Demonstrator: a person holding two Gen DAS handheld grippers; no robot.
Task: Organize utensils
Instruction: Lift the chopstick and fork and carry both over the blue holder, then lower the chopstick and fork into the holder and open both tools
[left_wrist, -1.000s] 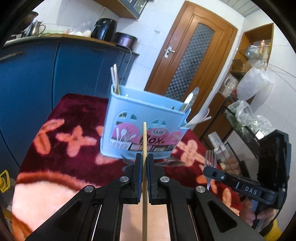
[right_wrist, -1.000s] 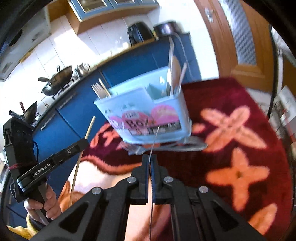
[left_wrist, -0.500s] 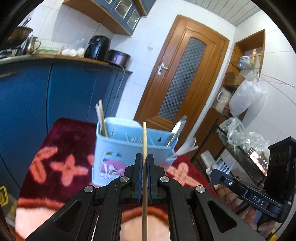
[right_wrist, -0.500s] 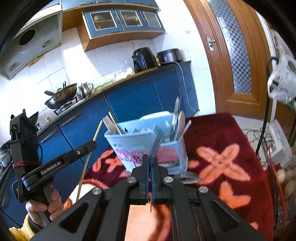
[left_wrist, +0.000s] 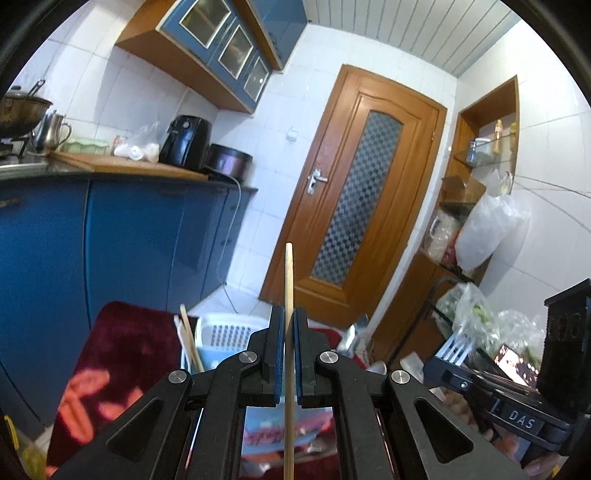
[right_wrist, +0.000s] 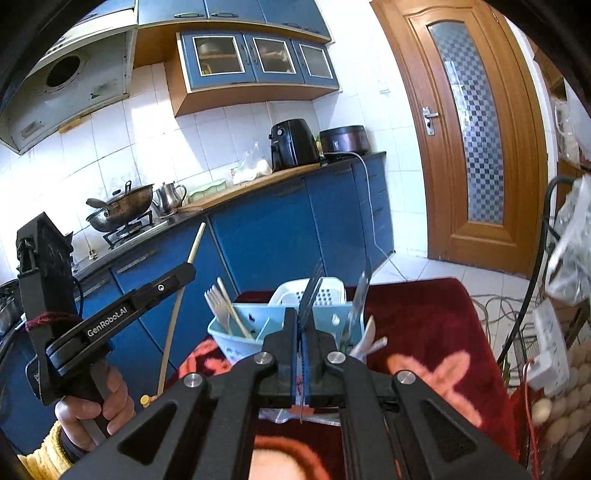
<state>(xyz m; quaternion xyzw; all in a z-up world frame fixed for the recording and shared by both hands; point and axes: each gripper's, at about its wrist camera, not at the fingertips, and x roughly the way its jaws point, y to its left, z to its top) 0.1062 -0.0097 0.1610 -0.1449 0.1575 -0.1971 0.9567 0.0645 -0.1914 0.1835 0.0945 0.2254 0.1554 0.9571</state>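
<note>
Left wrist view: kitchen seen from above a table covered with a dark red cloth bearing orange flower shapes.
Left gripper: jaws pressed together on a wooden chopstick; the stick runs upright between the blue pads, its tip rising well above the fingertips and its lower end passing down out of the frame.
Left gripper, seen from the right wrist: at the left side, carried in a hand with a yellow cuff; the chopstick slants through its tip, extending above and below.
Right gripper: jaws pressed together on a metal fork; the handle is pinched edge-on between the pads and the tines point up and away.
Right gripper, seen from the left wrist: at the lower right, with the fork tines sticking out past its fingertips.
Utensil caddy: pale blue plastic, divided into compartments, standing on the red cloth directly beyond both grippers and below their tips.
Caddy contents, left compartment: a pale fork and a chopstick standing upright.
Caddy contents, right compartment: metal cutlery upright and white spoons leaning out over the rim.
Behind the caddy: a white perforated basket, touching or just beside it; which cannot be told.
Background: blue cabinets, a black air fryer on the counter, a wooden door with a patterned glass pane.
</note>
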